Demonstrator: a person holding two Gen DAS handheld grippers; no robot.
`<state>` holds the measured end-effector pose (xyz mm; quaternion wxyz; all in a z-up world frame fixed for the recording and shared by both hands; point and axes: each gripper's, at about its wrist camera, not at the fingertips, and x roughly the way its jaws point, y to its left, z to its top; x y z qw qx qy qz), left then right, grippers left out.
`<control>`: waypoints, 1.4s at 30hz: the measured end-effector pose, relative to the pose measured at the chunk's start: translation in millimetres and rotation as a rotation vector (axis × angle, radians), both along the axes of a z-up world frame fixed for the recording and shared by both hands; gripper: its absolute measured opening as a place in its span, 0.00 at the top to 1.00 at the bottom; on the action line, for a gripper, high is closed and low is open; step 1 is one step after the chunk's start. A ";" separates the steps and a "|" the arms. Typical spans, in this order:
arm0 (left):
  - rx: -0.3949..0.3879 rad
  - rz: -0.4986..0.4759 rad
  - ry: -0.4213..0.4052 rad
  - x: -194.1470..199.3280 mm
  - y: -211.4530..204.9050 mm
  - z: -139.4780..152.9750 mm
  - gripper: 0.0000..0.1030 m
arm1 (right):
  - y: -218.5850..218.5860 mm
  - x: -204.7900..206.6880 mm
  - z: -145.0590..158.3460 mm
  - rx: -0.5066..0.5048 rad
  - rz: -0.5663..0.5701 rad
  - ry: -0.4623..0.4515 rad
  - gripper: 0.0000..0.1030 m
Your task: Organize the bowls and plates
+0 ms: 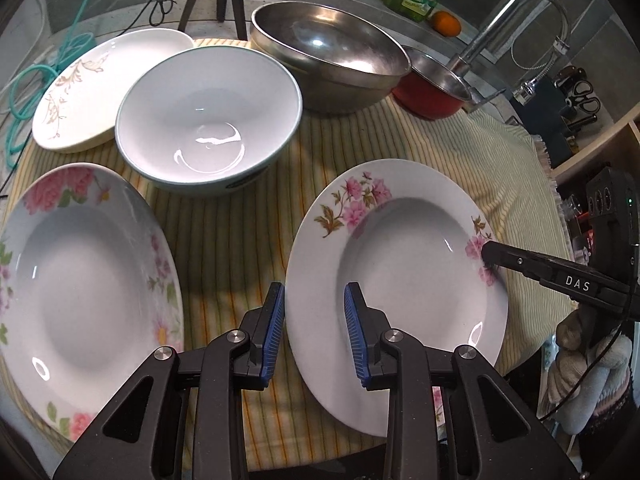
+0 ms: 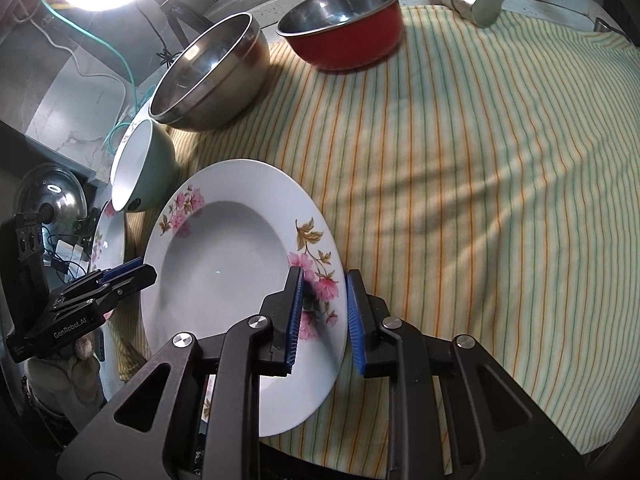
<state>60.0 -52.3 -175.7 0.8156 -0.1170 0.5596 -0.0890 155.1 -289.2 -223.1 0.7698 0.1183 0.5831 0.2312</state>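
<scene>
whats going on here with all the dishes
A person works two handheld grippers on one pink-flowered plate lying on a striped cloth. The left gripper straddles its near rim, the right gripper its opposite rim. Both jaws look narrow around the rim. A second flowered plate, white bowl and steel bowl wait nearby.

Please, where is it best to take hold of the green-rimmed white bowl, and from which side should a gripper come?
Grip the green-rimmed bowl at its thin rim wall, one finger inside and one outside, coming from above. It stands upright and empty on the striped cloth. Probably take the near rim: a cream plate crowds its left and the steel bowl stands close behind.
</scene>
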 end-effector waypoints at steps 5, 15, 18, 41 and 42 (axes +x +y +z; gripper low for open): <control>0.000 -0.005 -0.001 -6.4 -2.8 1.2 0.73 | -4.2 -8.2 0.5 -0.010 0.000 -0.001 0.78; 0.004 -0.002 -0.004 -14.3 -7.1 1.7 0.73 | -1.8 -20.2 0.0 -0.029 0.005 -0.007 0.78; 0.005 -0.003 -0.007 -15.2 -7.2 2.2 0.73 | 1.7 -20.4 -0.1 -0.041 0.008 -0.011 0.77; 0.023 0.096 -0.102 -39.5 48.3 38.5 0.63 | 29.7 -30.3 55.7 -0.061 -0.009 -0.168 0.37; 0.026 0.107 -0.104 -40.8 54.5 39.7 0.63 | 38.0 -31.1 58.3 -0.057 0.003 -0.172 0.37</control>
